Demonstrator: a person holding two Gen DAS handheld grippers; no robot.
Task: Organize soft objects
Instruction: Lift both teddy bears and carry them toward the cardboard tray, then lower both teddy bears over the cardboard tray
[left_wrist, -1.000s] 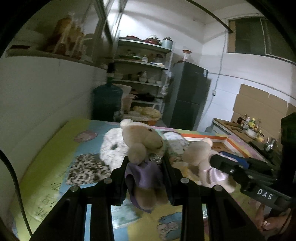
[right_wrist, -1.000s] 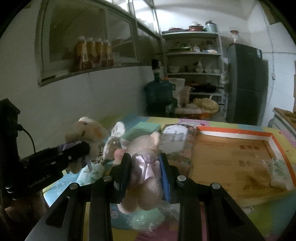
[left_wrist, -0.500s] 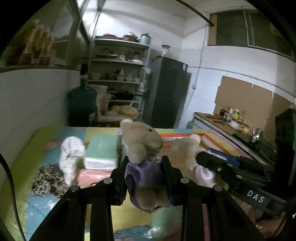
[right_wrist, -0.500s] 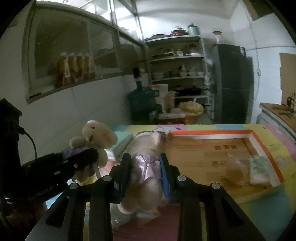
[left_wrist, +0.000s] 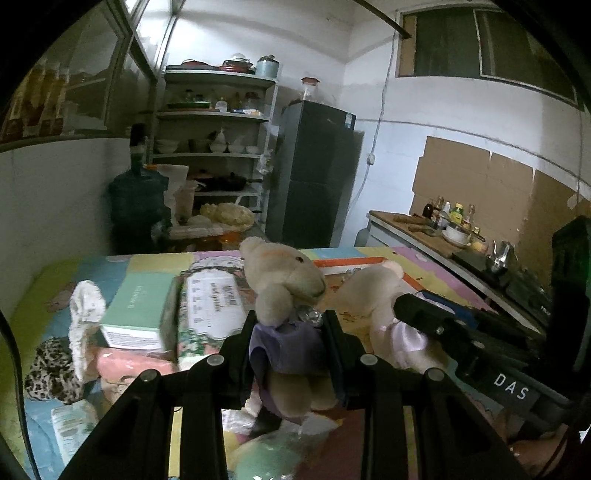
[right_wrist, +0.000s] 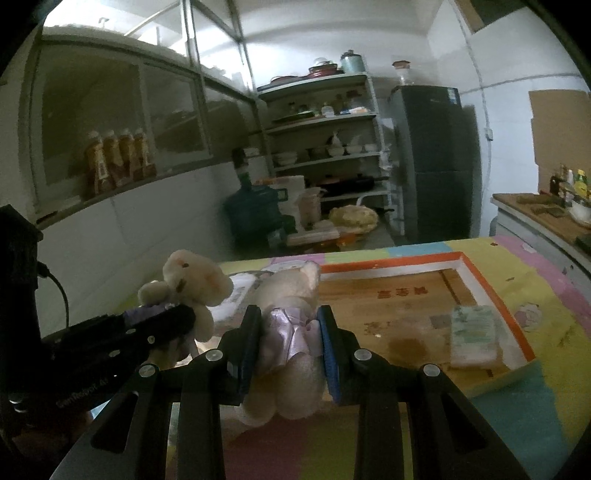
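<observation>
1. Left gripper (left_wrist: 291, 328) is clamped on the teddy bear in the purple dress (left_wrist: 286, 295) at the waist; the bear hangs clear of the table, head up.
2. Right gripper (right_wrist: 288, 332) is clamped on the teddy bear in the pink satin dress (right_wrist: 288, 325), also airborne, just right of the first bear.
3. Change over the last second: both views have swept sideways across the table. The leopard-print cloth (left_wrist: 51, 369) and white scrunchie (left_wrist: 86, 310) slid to the left edge of the left wrist view, and the orange-rimmed wooden tray (right_wrist: 491, 288) now fills the right wrist view (grips unchanged throughout).
4. Likely meaning: both bears are in transit to the tray, where a tissue pack (right_wrist: 474, 336) already lies.
5. Remaining: mint box (left_wrist: 138, 310) and floral tissue pack (left_wrist: 210, 306) sit outside the tray.
</observation>
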